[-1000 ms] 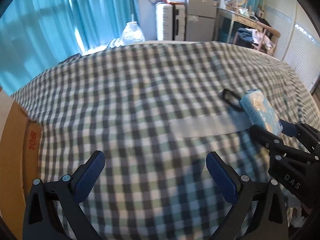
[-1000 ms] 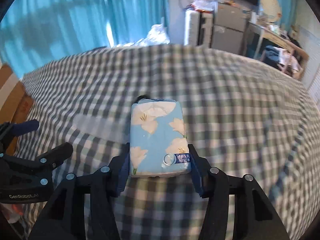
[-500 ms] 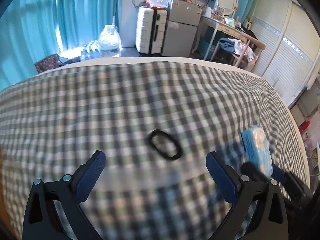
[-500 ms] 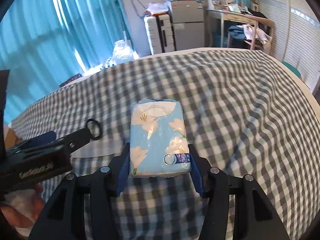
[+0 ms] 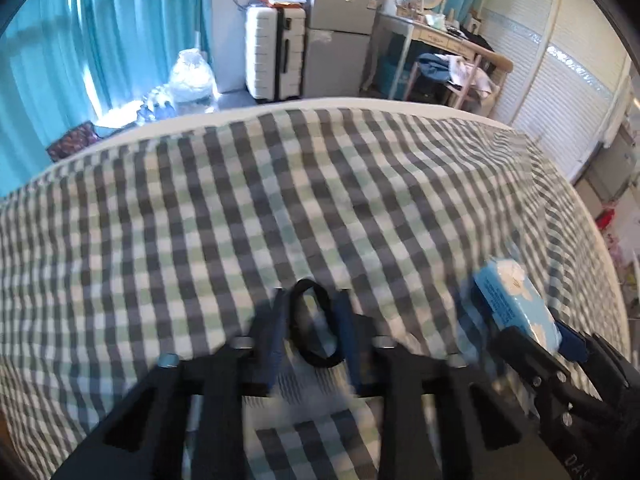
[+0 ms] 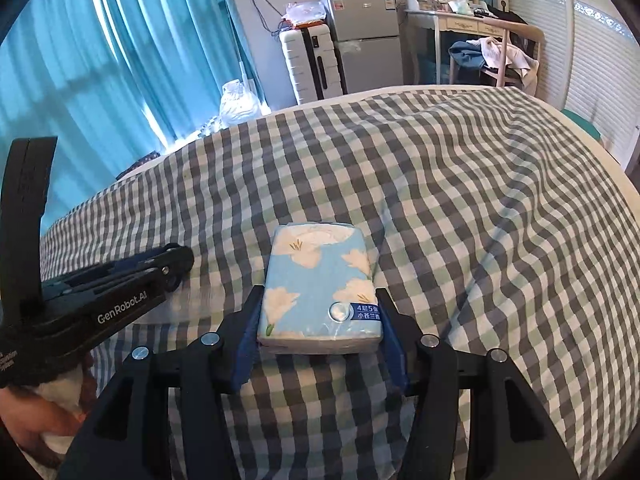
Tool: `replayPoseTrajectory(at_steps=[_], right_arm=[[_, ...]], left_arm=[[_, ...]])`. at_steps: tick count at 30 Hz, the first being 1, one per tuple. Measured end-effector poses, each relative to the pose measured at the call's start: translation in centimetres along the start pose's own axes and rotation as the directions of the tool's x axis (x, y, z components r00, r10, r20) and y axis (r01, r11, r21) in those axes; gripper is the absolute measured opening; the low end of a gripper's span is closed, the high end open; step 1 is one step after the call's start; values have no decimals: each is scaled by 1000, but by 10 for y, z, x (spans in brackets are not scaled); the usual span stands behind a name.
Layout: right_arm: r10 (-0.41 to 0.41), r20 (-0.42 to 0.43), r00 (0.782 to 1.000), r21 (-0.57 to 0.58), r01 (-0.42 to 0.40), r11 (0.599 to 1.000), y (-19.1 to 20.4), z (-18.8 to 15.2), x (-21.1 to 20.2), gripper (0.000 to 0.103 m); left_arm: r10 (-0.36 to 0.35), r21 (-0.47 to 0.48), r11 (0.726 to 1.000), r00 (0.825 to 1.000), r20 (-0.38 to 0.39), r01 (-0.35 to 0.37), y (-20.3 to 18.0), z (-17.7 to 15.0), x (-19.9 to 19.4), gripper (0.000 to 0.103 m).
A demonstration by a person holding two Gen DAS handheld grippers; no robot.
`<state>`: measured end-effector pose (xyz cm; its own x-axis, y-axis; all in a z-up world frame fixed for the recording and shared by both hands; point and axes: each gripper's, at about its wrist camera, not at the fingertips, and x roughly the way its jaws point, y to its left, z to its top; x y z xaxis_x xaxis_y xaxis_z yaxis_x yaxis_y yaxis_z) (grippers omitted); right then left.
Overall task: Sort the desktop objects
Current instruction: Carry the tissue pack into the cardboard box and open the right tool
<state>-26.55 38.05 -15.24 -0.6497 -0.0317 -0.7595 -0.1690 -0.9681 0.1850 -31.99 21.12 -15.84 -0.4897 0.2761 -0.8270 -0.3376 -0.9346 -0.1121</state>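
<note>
A black hair tie (image 5: 316,360) lies on the checked cloth (image 5: 200,220). My left gripper (image 5: 312,295) straddles it with its jaws closing, and the blue pads touch the loop on both sides. In the right wrist view the left gripper (image 6: 176,260) points in from the left, low over the cloth. My right gripper (image 6: 318,296) is shut on a light blue tissue pack (image 6: 320,284) with white flowers, held just above the cloth. That tissue pack (image 5: 516,304) also shows at the right of the left wrist view.
The checked cloth covers a wide rounded surface that ends at a pale far edge (image 6: 400,92). Beyond it stand a white suitcase (image 6: 308,64), a grey fridge (image 6: 368,44), a chair with clothes (image 6: 496,60) and blue curtains (image 6: 120,60). A hand (image 6: 24,420) holds the left gripper.
The left gripper swung over the cloth to the hair tie and its wide-open jaws closed around it. The right gripper shifted and rolled, keeping the tissue pack.
</note>
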Motion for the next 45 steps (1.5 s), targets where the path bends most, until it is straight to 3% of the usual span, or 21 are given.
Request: replayPoseTrajectory(at_steps=[3, 13, 22, 29, 36, 39, 45], right_arm=[[-2, 15, 1000, -2, 2, 1000, 2, -3, -9, 52], [5, 36, 999, 41, -6, 999, -4, -10, -35, 52], [73, 109, 991, 50, -79, 996, 15, -18, -106, 52], [159, 202, 966, -48, -152, 987, 84, -20, -188, 52], [282, 272, 920, -208, -230, 951, 173, -30, -263, 52], [342, 277, 898, -268, -270, 925, 211, -38, -283, 52], [453, 228, 862, -386, -347, 854, 297, -59, -300, 52]], left_arm=[[-30, 5, 1000, 1000, 1, 30, -3, -6, -9, 7], [-56, -3, 998, 998, 36, 56, -1, -4, -48, 7], [-28, -4, 1000, 993, 115, 29, -2, -4, -134, 7], [-19, -23, 999, 976, 215, 25, 14, -6, -230, 7], [13, -65, 998, 933, 359, 11, 59, -11, -335, 7], [57, -97, 995, 916, 396, -20, 89, -19, -375, 7], [161, -193, 977, 905, 394, -90, 162, -51, -416, 7]])
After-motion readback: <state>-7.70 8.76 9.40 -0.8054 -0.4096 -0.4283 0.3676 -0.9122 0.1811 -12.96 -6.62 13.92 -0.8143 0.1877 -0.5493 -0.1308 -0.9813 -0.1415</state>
